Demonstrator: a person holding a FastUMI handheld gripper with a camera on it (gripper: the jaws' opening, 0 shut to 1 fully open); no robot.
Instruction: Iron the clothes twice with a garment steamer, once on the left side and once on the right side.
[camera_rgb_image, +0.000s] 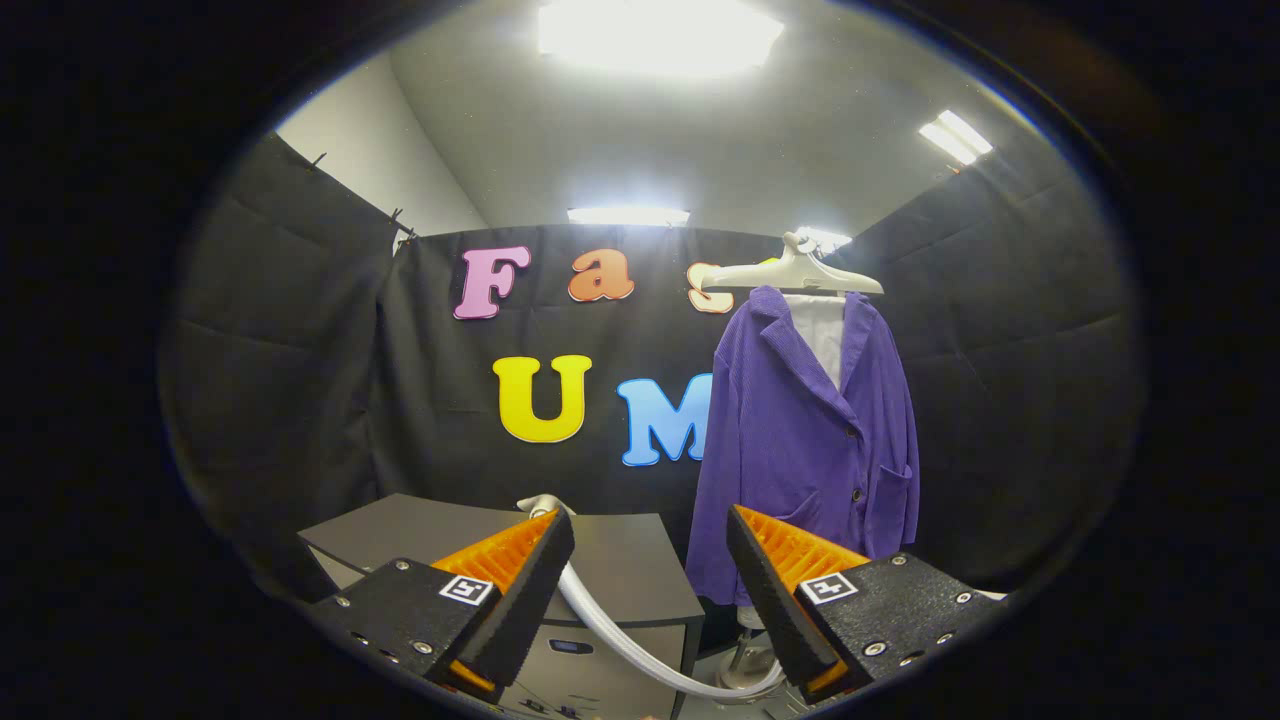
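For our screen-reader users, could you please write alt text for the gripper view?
The gripper is open and holds nothing; a pale hose curves between its fingers. Beyond it a purple jacket hangs on a white hanger, beside a dark cabinet.

Grey cabinet (640, 560) near left, drawer front facing the camera. Ceiling light panels (655, 35) lit overhead. White wall (350, 150) far left.

A purple ribbed jacket (810, 440) over white cloth hangs on a cream hanger (795, 272), beside a grey cabinet (610, 570).
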